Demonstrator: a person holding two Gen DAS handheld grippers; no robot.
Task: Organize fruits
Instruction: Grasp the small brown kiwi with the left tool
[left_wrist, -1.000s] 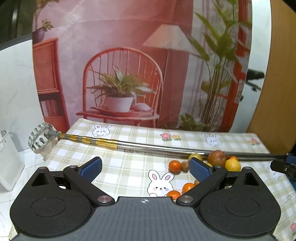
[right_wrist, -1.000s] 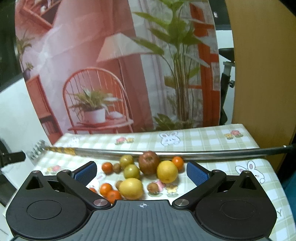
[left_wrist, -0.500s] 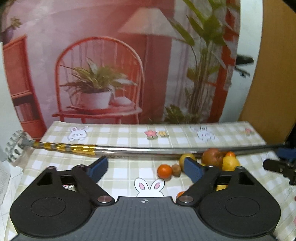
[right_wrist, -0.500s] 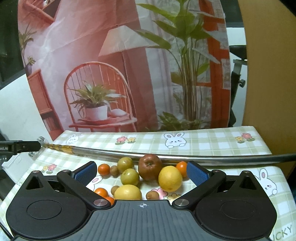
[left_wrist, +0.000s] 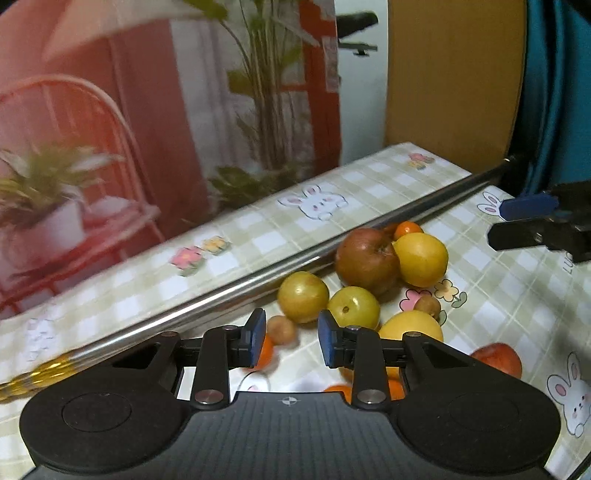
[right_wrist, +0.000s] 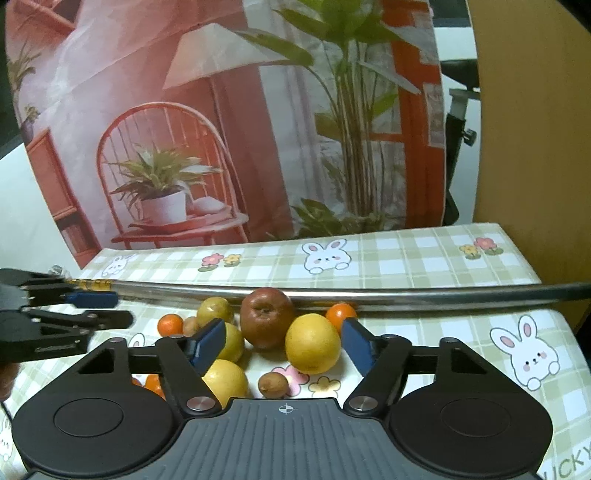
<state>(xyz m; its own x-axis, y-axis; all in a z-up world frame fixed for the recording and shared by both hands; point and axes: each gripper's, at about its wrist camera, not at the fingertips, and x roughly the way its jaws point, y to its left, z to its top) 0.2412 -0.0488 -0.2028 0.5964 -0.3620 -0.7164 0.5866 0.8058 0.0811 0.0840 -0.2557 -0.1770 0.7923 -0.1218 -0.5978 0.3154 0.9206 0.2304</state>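
Note:
A pile of fruit lies on the checked tablecloth (left_wrist: 369, 177): a red-brown apple (left_wrist: 365, 258), a yellow orange (left_wrist: 421, 258), two green-yellow plums (left_wrist: 303, 295), small tangerines and small brown fruits. My left gripper (left_wrist: 291, 339) hovers at the pile's near edge. Its jaws are closing and stand narrow, with nothing between the pads; a small brown fruit (left_wrist: 282, 329) lies just beyond them. My right gripper (right_wrist: 282, 345) hangs over the pile, its jaws closing. The apple (right_wrist: 266, 317) and the orange (right_wrist: 312, 343) show between its pads, untouched. Each gripper appears in the other's view: right gripper (left_wrist: 511, 221), left gripper (right_wrist: 110, 309).
A long steel pole (right_wrist: 406, 295) with a gold-striped end lies across the table right behind the fruit. A printed backdrop (right_wrist: 221, 129) of a chair and plants hangs behind the table. A tan board (left_wrist: 454, 74) stands at the right.
My left gripper swung right and down toward the fruit, rolled, and its jaws narrowed from wide to a small gap. My right gripper came lower and closer, its jaws about half closed.

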